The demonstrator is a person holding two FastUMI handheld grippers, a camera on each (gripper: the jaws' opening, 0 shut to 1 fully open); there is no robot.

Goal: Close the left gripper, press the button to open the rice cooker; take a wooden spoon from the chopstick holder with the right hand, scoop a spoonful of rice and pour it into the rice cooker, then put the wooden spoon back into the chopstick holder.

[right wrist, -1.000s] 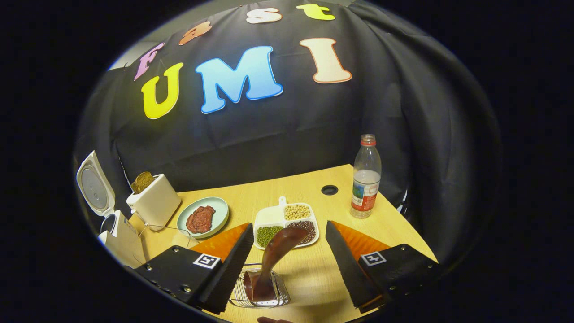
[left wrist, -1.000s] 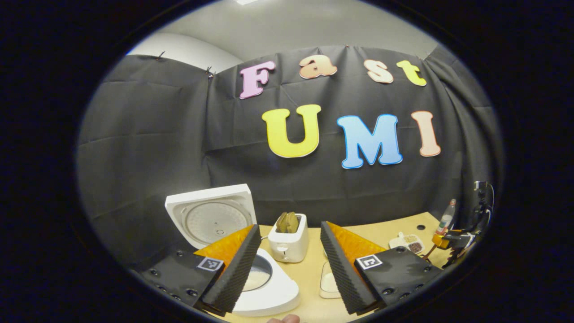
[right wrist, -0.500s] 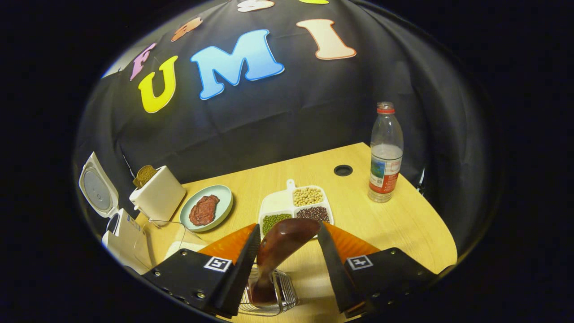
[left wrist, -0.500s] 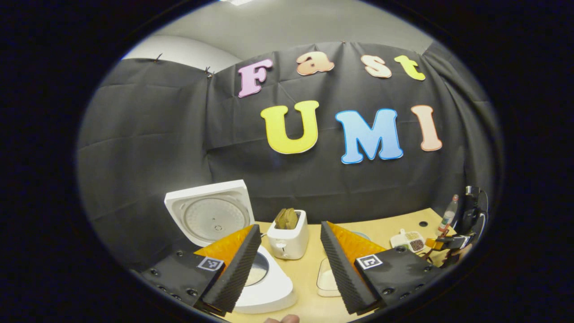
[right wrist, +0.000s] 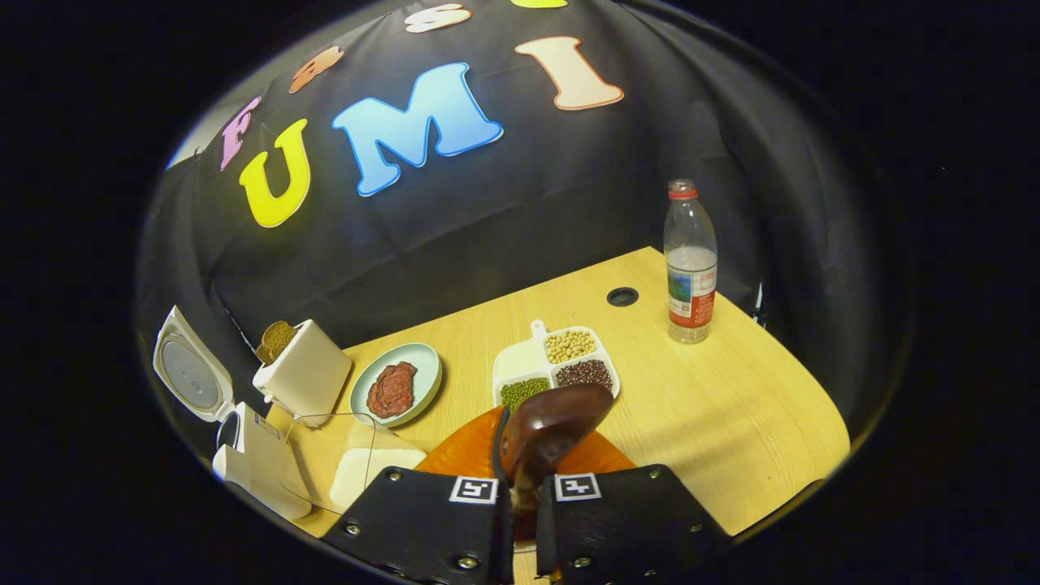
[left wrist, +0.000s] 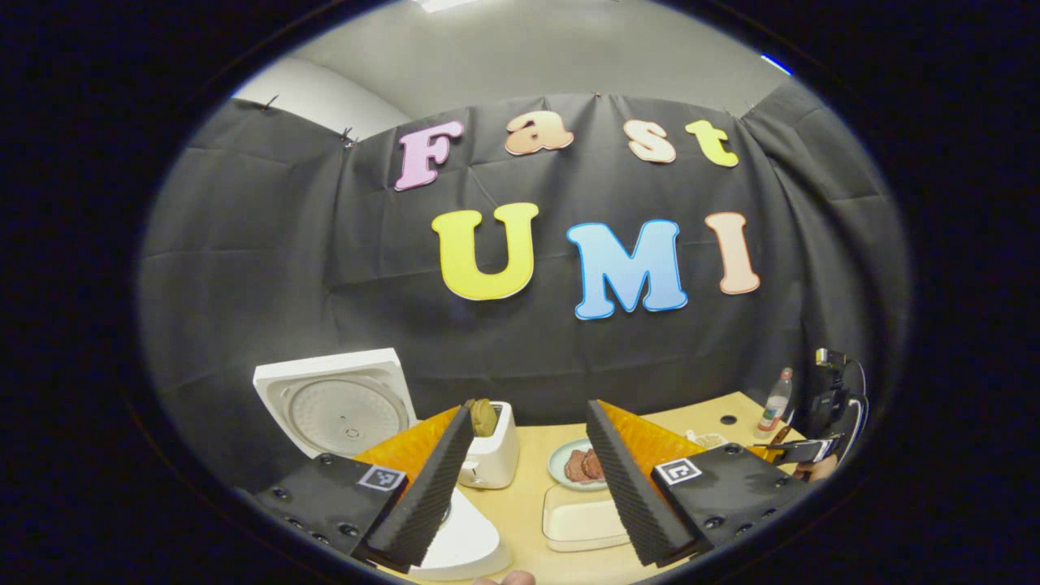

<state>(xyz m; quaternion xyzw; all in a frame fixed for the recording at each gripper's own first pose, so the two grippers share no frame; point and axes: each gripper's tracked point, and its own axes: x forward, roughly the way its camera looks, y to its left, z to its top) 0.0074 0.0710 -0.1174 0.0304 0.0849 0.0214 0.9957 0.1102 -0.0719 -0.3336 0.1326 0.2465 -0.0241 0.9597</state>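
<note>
The white rice cooker point(left wrist: 459, 546) stands open at the lower left of the left gripper view, its lid point(left wrist: 333, 405) raised. My left gripper point(left wrist: 528, 410) hangs open above the table with nothing between its fingers. In the right gripper view, my right gripper point(right wrist: 528, 439) is shut on the dark wooden spoon point(right wrist: 556, 414), whose rounded end sticks up past the fingers. The chopstick holder is hidden under the gripper. A clear container of rice point(right wrist: 361, 467) lies between the gripper and the open rice cooker point(right wrist: 248, 459). Far right in the left gripper view is the right gripper point(left wrist: 800, 448).
A white toaster point(right wrist: 305, 375) with bread stands beside the cooker. A pale green plate point(right wrist: 426, 370) holds meat. A divided dish point(right wrist: 512, 375) of beans sits mid-table, with a water bottle point(right wrist: 691, 264) at the back right. The wooden table point(right wrist: 731, 406) ends at the black cloth.
My right gripper came down over the spoon and shut on its handle. The left gripper stayed open and swung slightly right, bringing the plate and rice container into view.
</note>
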